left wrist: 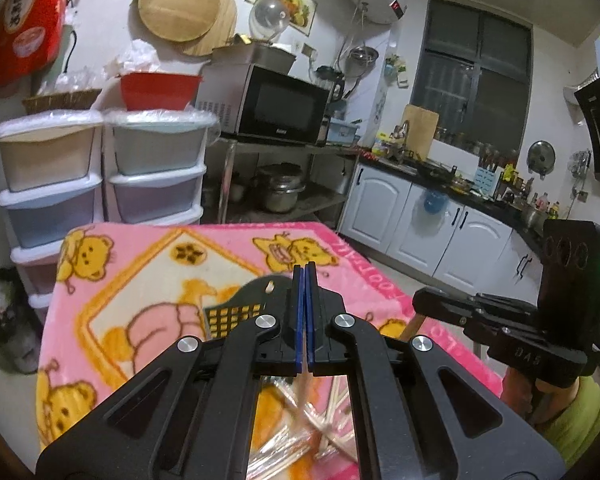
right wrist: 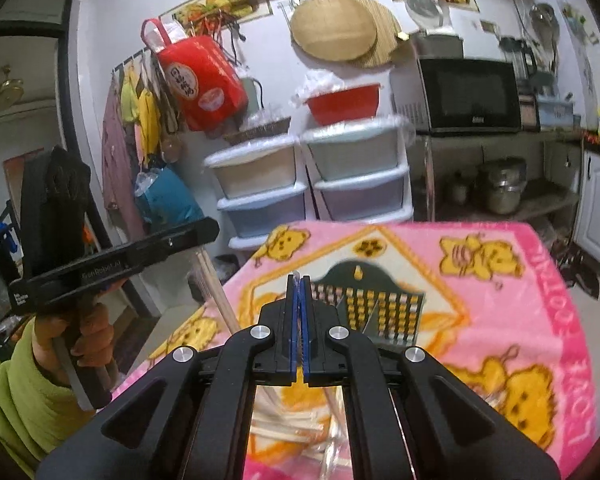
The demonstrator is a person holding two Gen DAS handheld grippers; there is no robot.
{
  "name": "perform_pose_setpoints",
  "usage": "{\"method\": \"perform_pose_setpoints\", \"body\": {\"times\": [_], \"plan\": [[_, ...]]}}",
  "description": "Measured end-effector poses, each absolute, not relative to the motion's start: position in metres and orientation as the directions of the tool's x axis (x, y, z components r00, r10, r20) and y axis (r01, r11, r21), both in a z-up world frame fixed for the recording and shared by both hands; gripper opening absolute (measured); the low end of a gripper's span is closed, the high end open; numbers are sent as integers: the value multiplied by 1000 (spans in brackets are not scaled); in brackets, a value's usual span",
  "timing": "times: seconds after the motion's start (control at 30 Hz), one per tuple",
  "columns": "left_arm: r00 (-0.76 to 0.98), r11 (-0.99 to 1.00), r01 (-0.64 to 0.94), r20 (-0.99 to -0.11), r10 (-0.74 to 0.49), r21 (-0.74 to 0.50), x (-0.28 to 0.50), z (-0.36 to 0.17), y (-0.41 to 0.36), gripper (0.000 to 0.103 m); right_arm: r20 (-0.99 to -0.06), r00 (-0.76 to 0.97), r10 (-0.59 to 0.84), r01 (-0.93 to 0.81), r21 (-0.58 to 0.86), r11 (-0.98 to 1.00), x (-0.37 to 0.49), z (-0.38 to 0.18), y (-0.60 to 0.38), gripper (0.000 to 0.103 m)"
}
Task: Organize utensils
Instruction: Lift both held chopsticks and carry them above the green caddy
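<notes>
A black utensil rack [left wrist: 236, 312] [right wrist: 376, 300] with a gridded face lies flat on the pink blanket [left wrist: 148, 264] [right wrist: 540, 300]. My left gripper [left wrist: 305, 270] [right wrist: 210, 227] is shut on wooden chopsticks [right wrist: 220, 300] that hang below it at the table's left edge. My right gripper [right wrist: 299, 280] [left wrist: 419, 299] is shut on a chopstick [left wrist: 414, 326], whose tan shaft slants down from its jaws. Both grippers are held above the table. Under them lies a loose pile of chopsticks [left wrist: 288, 436] [right wrist: 296, 420], some in clear wrappers.
Stacked plastic drawers [left wrist: 100, 184] [right wrist: 312, 184] stand behind the table. A metal shelf carries a microwave [left wrist: 276, 108] [right wrist: 472, 96], with pots below. White cabinets and a crowded counter [left wrist: 440, 216] run along the right. A green sleeve [right wrist: 16, 392] is at the left.
</notes>
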State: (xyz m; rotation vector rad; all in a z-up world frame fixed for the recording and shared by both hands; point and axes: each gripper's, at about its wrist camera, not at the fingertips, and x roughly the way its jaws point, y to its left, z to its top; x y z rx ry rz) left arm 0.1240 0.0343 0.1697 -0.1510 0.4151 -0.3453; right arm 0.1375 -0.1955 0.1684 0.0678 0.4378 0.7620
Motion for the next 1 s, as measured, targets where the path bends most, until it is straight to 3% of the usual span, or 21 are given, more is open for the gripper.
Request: {"method": "perform_pose_setpoints", "body": {"times": [0.23,0.6,1.0], "plan": [[877,929,320,-313,-365,-186,131,202,24,0,-299,679,671,-645,194,739,147,198,-204,1],[904,948,264,-295,-308,-179,157,230,35,0,-250,707,662,-632,199,749,175,230,-202,1],[917,965,208,-310,-250,-162,187,226,39,0,-259,733,629,-591,218,777,216,233,-198,1]]}}
